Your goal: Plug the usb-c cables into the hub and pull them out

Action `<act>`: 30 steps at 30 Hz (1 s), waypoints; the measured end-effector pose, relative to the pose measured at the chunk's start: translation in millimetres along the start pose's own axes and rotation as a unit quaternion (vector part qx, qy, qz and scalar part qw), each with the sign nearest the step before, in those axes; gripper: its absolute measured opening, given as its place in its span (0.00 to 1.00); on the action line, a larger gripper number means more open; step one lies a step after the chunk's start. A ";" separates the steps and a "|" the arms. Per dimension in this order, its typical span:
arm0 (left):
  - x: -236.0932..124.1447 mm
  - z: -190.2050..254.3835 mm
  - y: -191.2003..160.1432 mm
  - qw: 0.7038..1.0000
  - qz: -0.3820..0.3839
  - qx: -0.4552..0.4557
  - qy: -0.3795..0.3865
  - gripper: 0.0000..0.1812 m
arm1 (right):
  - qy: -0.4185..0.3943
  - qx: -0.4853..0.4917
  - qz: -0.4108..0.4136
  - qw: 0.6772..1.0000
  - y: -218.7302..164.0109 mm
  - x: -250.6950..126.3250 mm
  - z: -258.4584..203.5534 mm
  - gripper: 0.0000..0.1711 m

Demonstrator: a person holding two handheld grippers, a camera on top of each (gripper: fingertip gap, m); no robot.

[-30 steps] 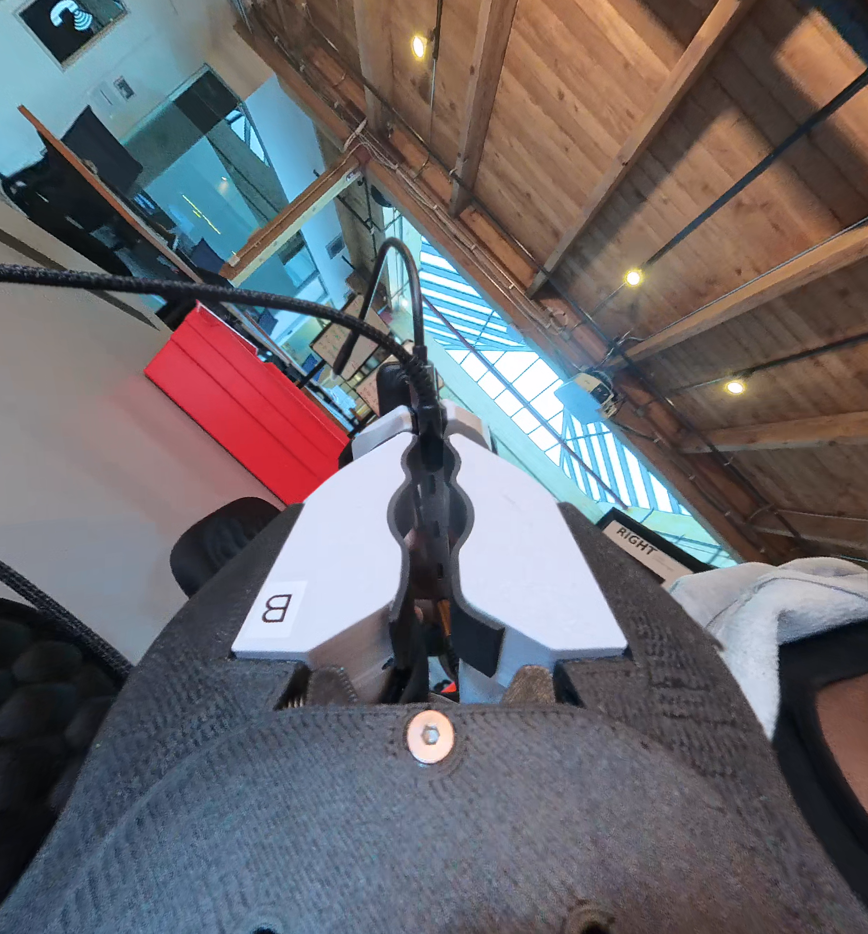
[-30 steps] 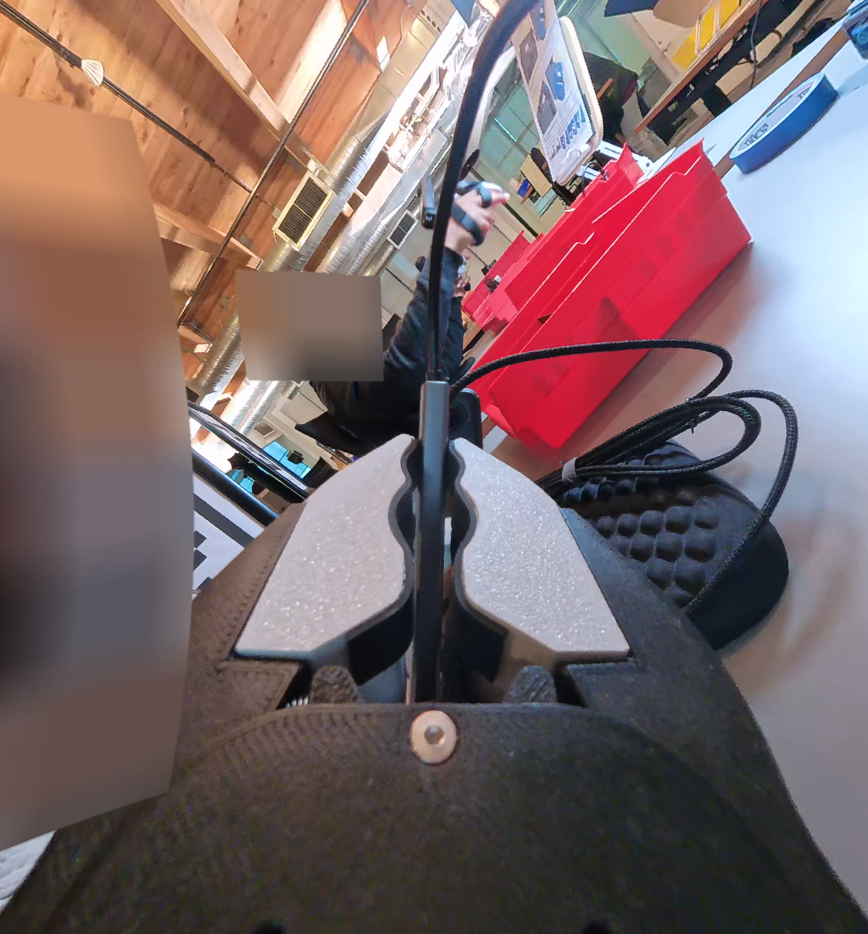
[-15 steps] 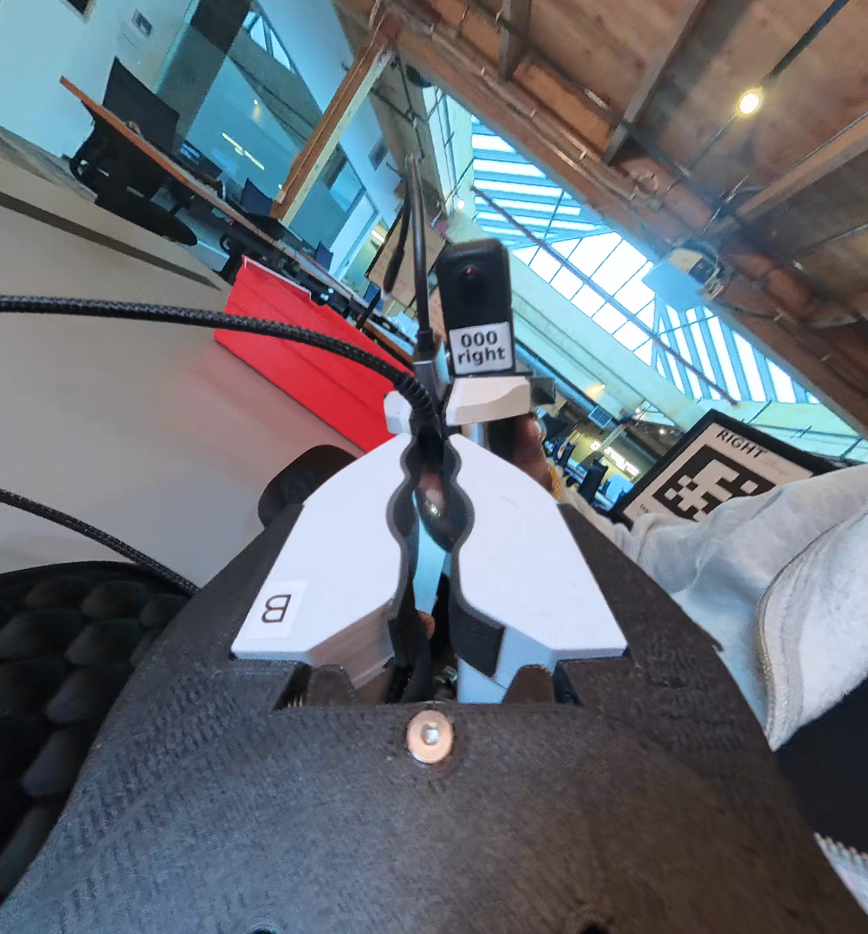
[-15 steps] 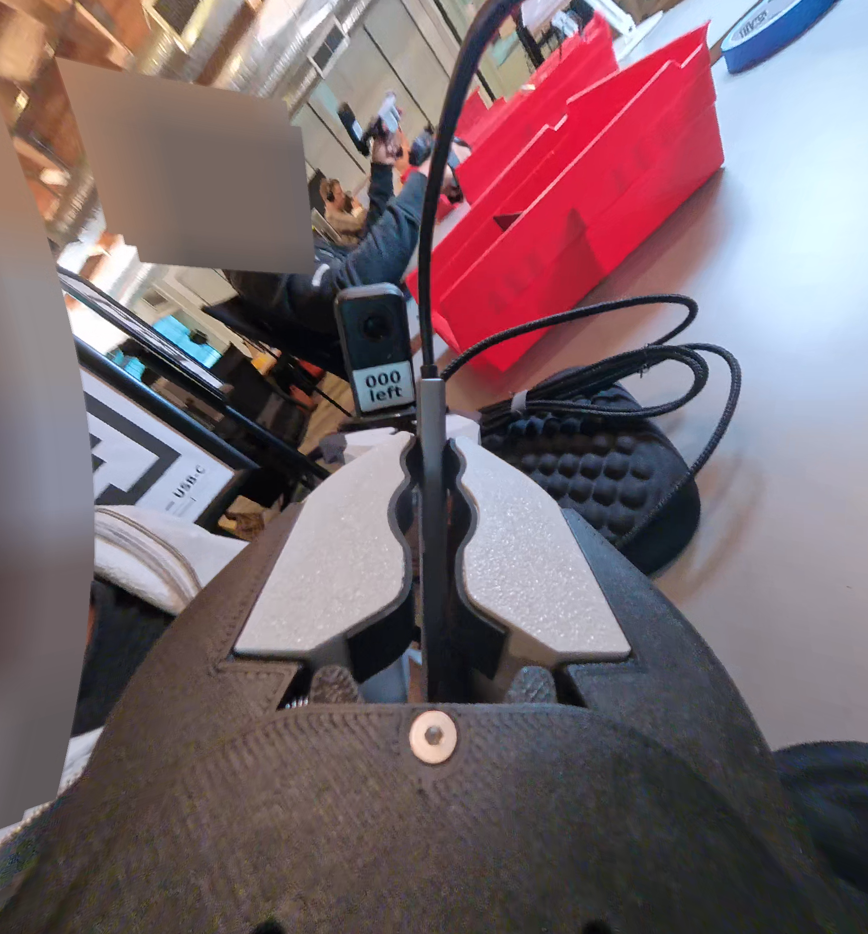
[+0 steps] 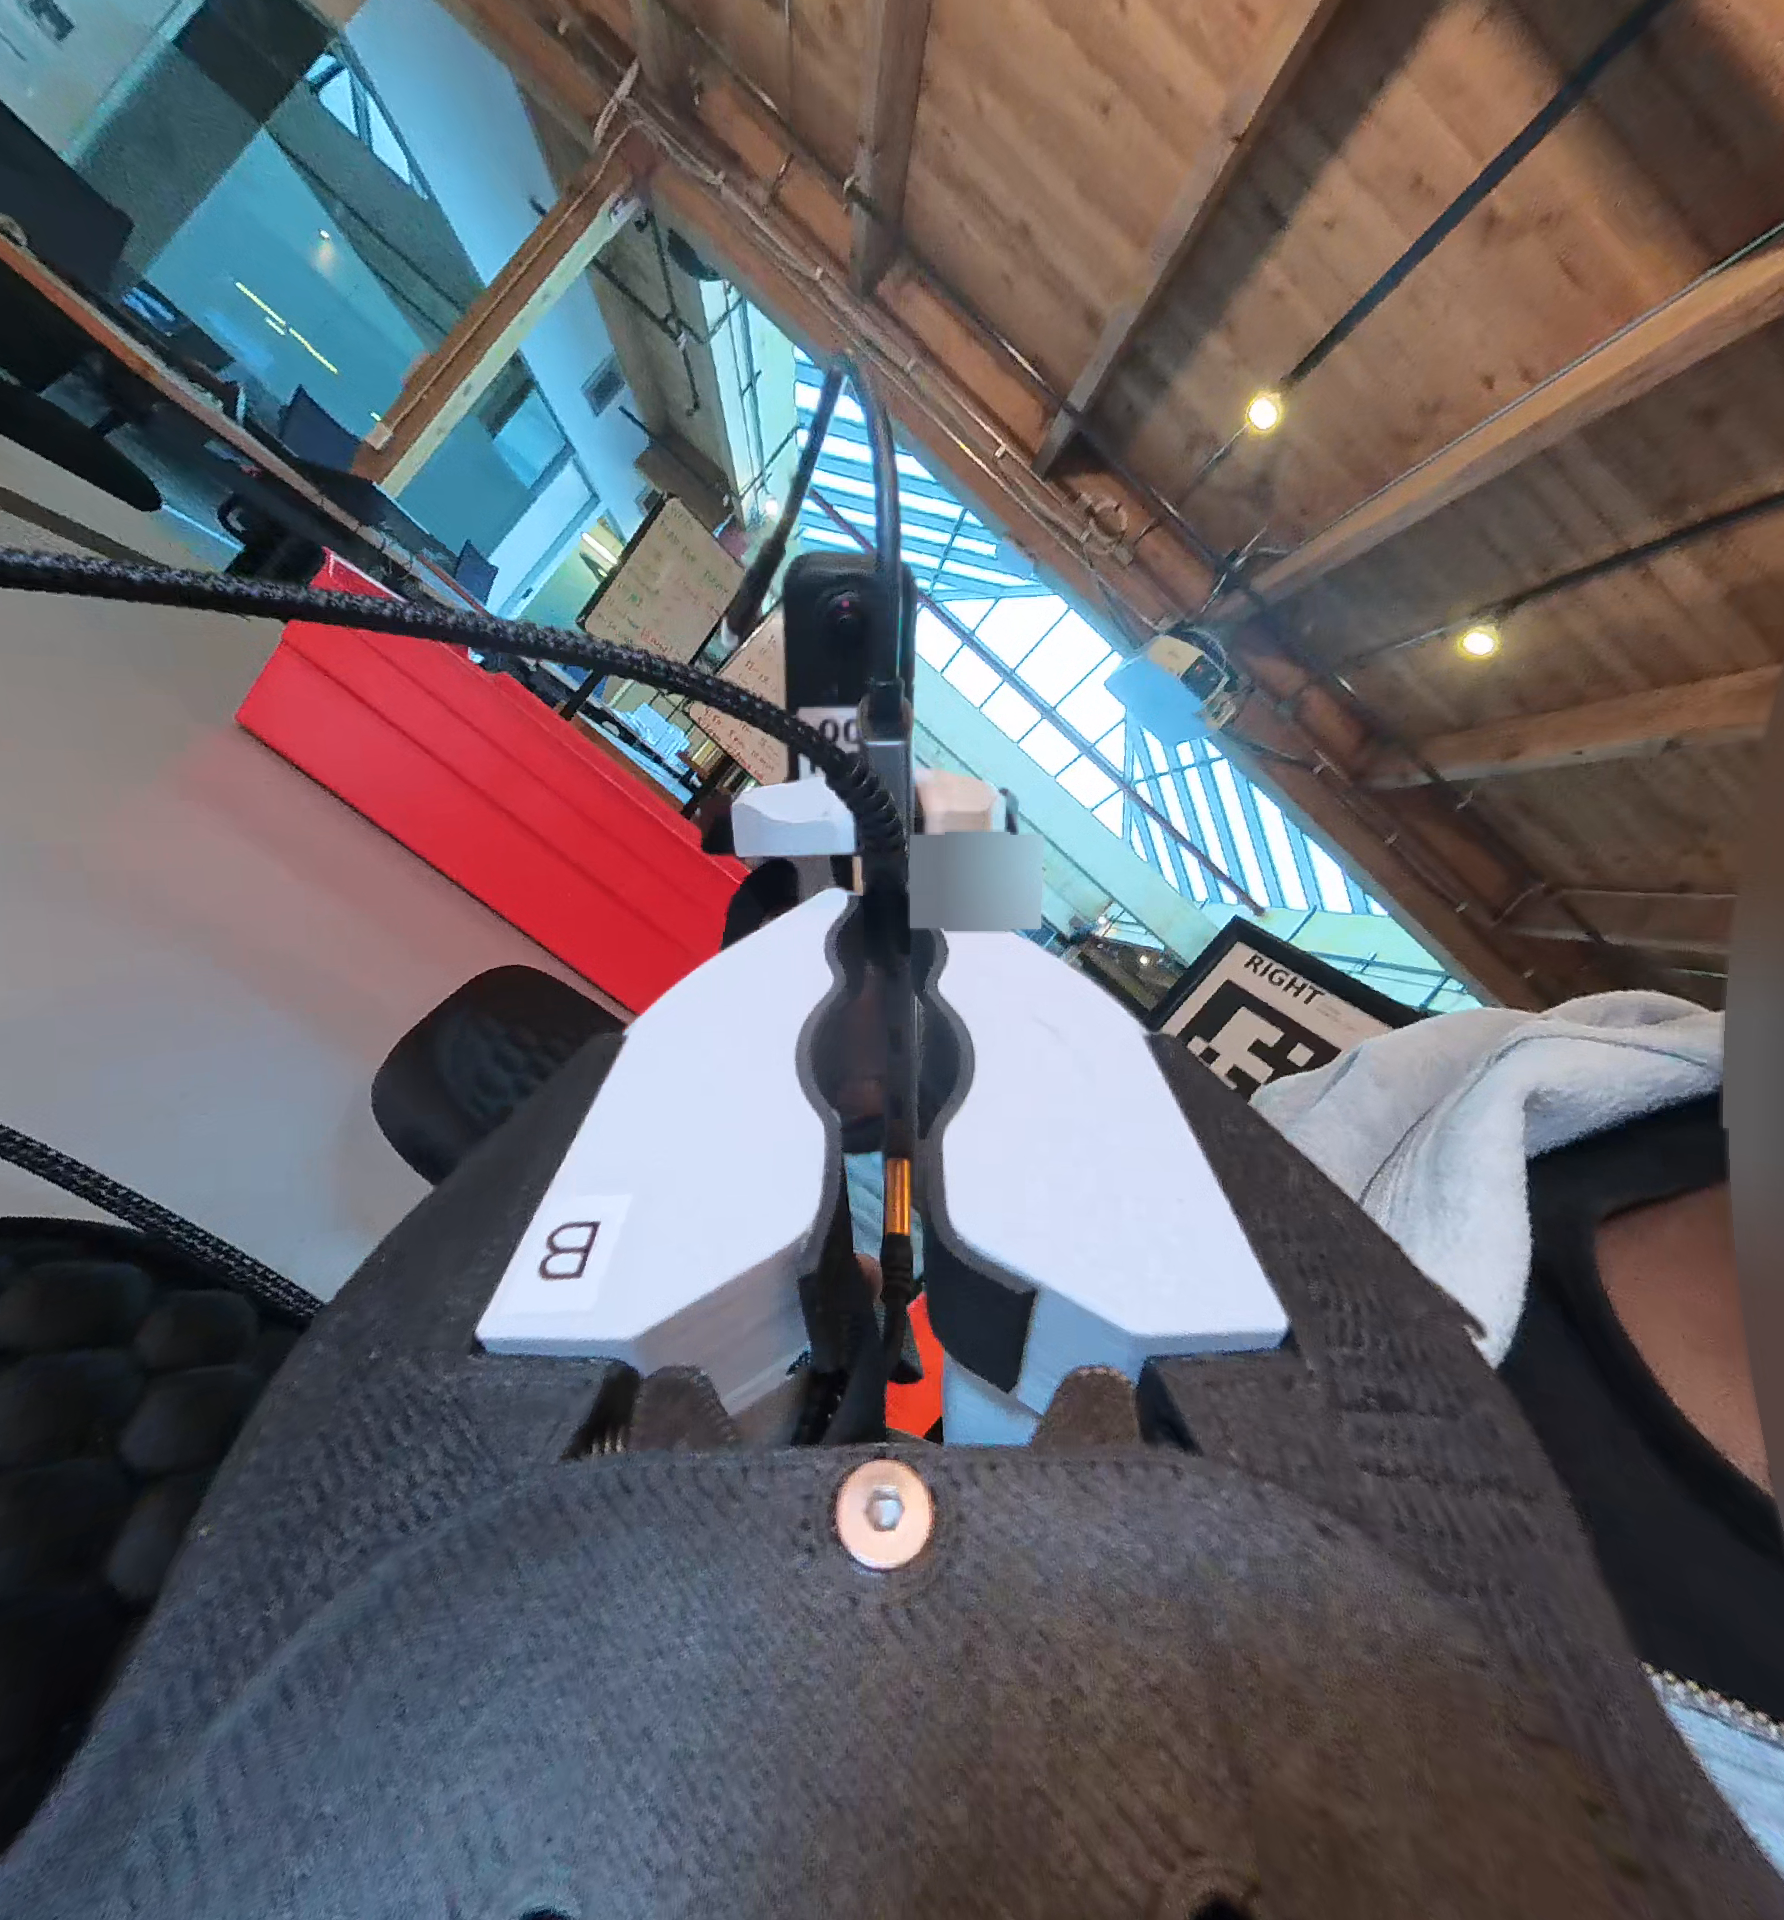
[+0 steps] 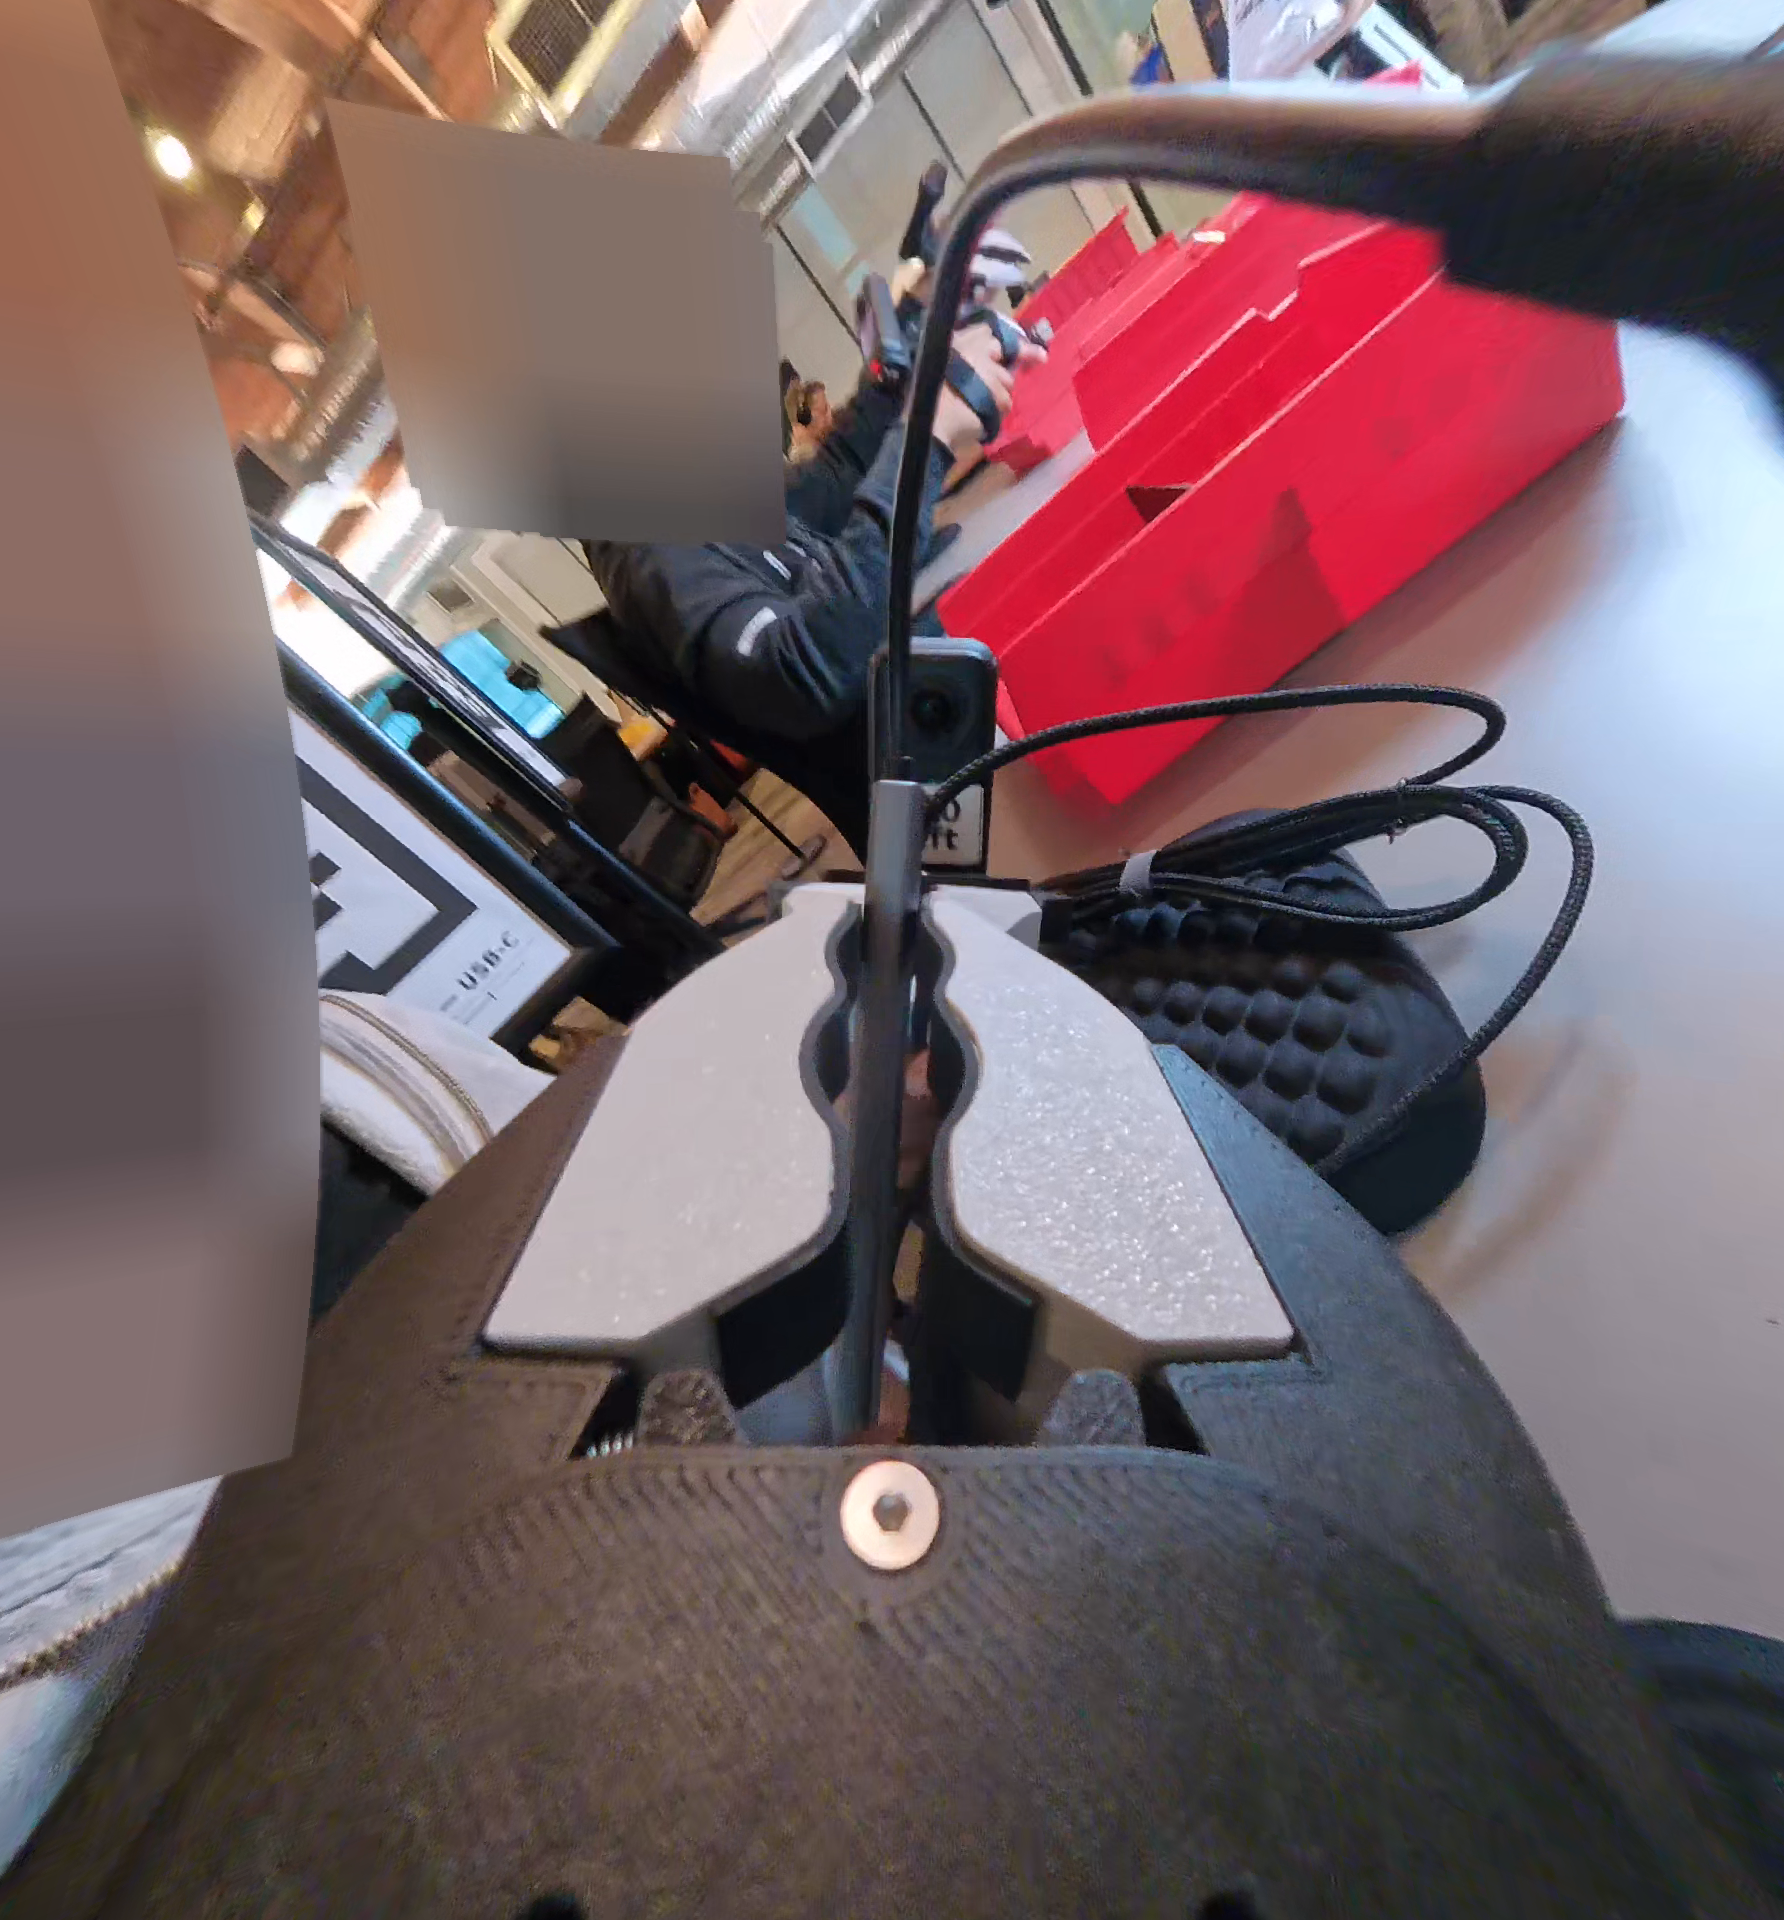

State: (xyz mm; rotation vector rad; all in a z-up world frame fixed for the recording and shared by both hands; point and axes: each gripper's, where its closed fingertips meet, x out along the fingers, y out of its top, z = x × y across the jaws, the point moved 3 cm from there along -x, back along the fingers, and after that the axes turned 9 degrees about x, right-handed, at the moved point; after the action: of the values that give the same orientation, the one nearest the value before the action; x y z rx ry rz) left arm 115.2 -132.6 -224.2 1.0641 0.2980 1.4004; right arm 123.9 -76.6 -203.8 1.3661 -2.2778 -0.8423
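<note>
1. Left gripper: jaws nearly closed, pinching the black braided usb-c cable by its plug end; the cable runs off to the left over the table.
2. Right gripper: jaws narrowed onto the thin grey hub, held edge-on; its own smooth lead arcs up & over to the right.
3. In the left wrist view the hub's grey end sits just past the cable's strain relief; can't tell if the plug is seated, prob. touching.
4. Grippers face each other, tips close, little room between them.
5. Beside them on the table: black bumpy pad w/ coiled cable on it, red bins behind; bare table to the right.
</note>
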 end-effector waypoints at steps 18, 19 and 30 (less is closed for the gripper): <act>1.7 10.6 -56.1 0.963 -0.249 0.098 -0.025 0.04 | -0.068 -0.046 -0.272 0.959 -44.7 -14.8 3.7 0.05; 1.2 10.1 -56.9 0.961 -0.256 0.103 -0.022 0.04 | -0.068 -0.042 -0.278 0.957 -46.3 -15.0 4.9 0.05; -7.1 29.8 -0.1 0.984 -0.071 0.153 -0.060 0.25 | -0.032 -0.078 -0.079 0.993 8.3 -20.6 -17.8 0.05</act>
State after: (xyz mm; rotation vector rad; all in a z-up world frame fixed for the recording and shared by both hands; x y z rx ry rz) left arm 135.5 -151.5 -211.2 1.3458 0.5020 1.1797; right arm 138.2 -61.0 -184.8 1.4812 -2.1187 -1.1050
